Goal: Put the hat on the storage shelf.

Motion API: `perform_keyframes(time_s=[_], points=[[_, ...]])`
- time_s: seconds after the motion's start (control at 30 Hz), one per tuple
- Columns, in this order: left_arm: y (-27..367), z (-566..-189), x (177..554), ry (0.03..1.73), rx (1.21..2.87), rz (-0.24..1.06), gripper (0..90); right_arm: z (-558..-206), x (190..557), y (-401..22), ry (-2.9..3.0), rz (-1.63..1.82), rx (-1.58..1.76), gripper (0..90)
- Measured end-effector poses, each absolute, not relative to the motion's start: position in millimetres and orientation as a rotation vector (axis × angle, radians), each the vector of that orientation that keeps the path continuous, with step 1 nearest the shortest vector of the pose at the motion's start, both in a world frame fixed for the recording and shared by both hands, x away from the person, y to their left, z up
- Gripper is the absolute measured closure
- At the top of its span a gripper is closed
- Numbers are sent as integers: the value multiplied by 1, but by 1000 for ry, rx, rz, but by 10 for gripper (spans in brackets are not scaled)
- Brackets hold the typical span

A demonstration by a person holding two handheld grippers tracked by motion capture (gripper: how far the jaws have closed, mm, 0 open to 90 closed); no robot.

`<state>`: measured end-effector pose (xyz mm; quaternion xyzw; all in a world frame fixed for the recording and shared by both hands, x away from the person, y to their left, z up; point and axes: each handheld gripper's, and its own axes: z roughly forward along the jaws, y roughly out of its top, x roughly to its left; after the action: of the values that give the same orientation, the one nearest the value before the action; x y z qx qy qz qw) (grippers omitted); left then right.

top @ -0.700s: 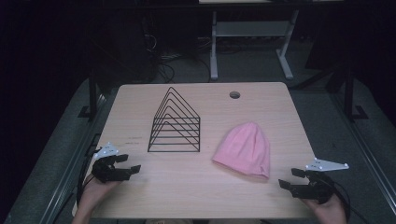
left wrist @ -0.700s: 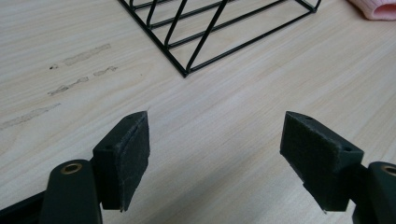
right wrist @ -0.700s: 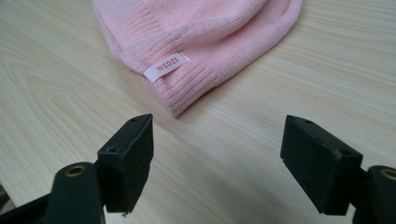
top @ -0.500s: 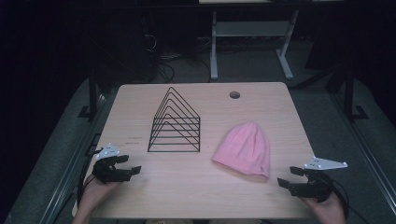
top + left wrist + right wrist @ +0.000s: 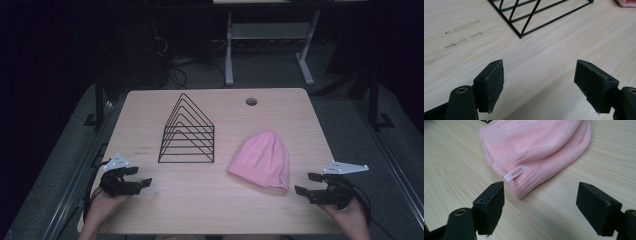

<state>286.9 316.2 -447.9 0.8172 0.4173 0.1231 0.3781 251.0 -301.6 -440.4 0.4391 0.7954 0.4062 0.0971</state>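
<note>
Wooden table (image 5: 200, 210) from above: your left gripper (image 5: 134, 178) sits near a black wire rack (image 5: 189, 134), your right gripper (image 5: 309, 183) just beside a pink beanie (image 5: 262, 160). Left gripper view: jaws wide, empty (rack corner ahead). Right gripper view: jaws wide, beanie ahead, untouched.

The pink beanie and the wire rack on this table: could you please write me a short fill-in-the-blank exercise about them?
1. The beanie on the table is ____ in colour.
2. The small label sewn to the beanie's cuff reads ____.
3. The black wire rack has a ____ outline.
4. The right claw, near the beanie's cuff, stands ____.

Missing words: pink; WEDZE; triangular; open
</note>
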Motion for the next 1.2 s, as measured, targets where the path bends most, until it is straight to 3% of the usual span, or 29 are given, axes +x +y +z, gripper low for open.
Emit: perform_keyframes(time_s=[0.5,1.2], points=[[323,-446,287,1094,2079,339,235,-432,284,-300,2405,1222,1281,221],[327,-445,285,1128,2041,346,235,-416,357,-286,2504,1198,1254,240]])
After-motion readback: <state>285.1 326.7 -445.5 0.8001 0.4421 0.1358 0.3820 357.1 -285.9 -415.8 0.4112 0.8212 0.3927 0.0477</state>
